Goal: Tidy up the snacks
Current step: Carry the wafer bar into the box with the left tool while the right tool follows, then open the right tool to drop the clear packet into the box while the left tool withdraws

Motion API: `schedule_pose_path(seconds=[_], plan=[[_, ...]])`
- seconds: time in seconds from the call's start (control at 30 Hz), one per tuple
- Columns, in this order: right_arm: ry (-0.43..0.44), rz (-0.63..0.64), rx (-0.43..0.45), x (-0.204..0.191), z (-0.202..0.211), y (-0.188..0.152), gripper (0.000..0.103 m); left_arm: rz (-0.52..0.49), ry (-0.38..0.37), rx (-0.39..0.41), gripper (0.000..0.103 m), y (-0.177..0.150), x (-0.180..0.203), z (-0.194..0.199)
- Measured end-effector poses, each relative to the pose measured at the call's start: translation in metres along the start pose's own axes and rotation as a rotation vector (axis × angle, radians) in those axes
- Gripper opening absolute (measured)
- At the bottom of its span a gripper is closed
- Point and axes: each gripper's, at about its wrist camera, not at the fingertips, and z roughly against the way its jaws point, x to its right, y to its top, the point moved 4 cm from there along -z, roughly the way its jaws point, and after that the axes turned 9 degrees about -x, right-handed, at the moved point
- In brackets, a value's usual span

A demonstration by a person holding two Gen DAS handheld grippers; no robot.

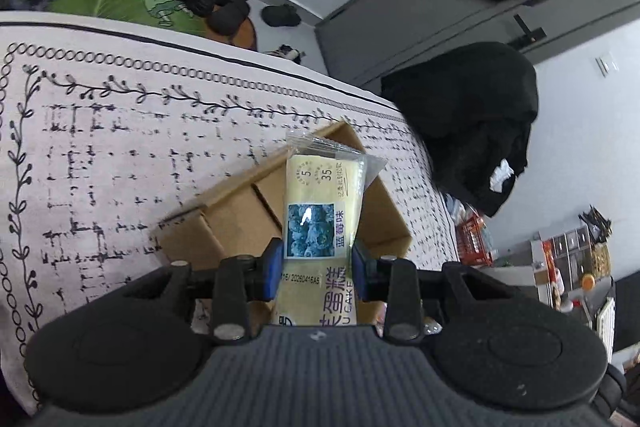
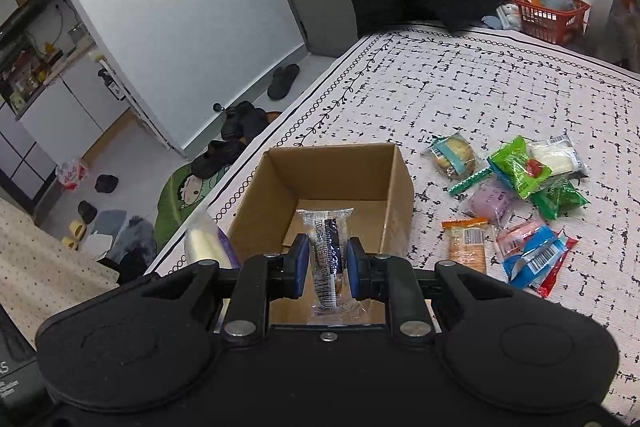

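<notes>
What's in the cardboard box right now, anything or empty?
Looks empty. The right wrist view shows bare floor inside the cardboard box; the clear-wrapped snack is clamped in the right claw above it, not lying inside.

A pale yellow blueberry cake packet (image 1: pixel 320 211) and a clear-wrapped dark snack (image 2: pixel 327 247) are hanging above the open cardboard box (image 2: pixel 394 187); loose snack packets (image 2: pixel 516 203) are lying beside it on the bed.
</notes>
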Motion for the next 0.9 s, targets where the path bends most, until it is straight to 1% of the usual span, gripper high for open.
schedule_pose_path(seconds=[0.03, 0.1, 0.17, 0.23, 0.3, 0.37, 0.57, 0.63, 0.7, 0.77, 0.87, 0.9], plan=[[0.0, 0.001, 0.0, -0.001, 0.0, 0.0, 0.02, 0.011, 0.003, 0.001, 0.035, 0.001, -0.002, 0.0], [-0.001, 0.005, 0.002, -0.002, 0.001, 0.0, 0.02, 0.033, 0.027, 0.005, 0.038, 0.003, -0.007, -0.001], [-0.003, 0.008, 0.0, -0.002, 0.0, -0.001, 0.02, 0.034, 0.046, 0.011, 0.039, 0.003, -0.008, 0.0], [-0.002, 0.006, -0.004, -0.002, -0.001, -0.001, 0.02, 0.027, 0.043, 0.014, 0.041, 0.003, -0.007, 0.001], [-0.003, 0.006, -0.002, -0.002, -0.001, -0.001, 0.02, 0.03, 0.035, 0.011, 0.048, 0.002, -0.005, 0.002], [-0.003, 0.009, 0.001, -0.003, -0.001, 0.0, 0.02, 0.034, 0.032, 0.014, 0.052, 0.002, -0.005, 0.003], [-0.008, 0.017, 0.008, -0.003, 0.0, 0.003, 0.02, 0.051, 0.042, 0.027, 0.06, 0.003, -0.006, 0.008], [-0.01, 0.013, 0.004, -0.003, -0.001, 0.004, 0.021, 0.048, 0.045, 0.028, 0.064, 0.003, -0.006, 0.009], [-0.011, 0.011, -0.001, -0.003, -0.002, 0.004, 0.021, 0.045, 0.052, 0.026, 0.071, 0.004, -0.005, 0.01], [-0.017, 0.016, -0.001, -0.004, -0.002, 0.005, 0.023, 0.051, 0.055, 0.025, 0.073, 0.004, -0.005, 0.012], [-0.02, 0.024, 0.002, -0.003, 0.0, 0.007, 0.03, 0.057, 0.069, 0.04, 0.081, 0.007, -0.006, 0.016], [-0.018, 0.021, 0.003, -0.002, 0.001, 0.008, 0.039, 0.057, 0.075, 0.045, 0.082, 0.007, -0.006, 0.016]])
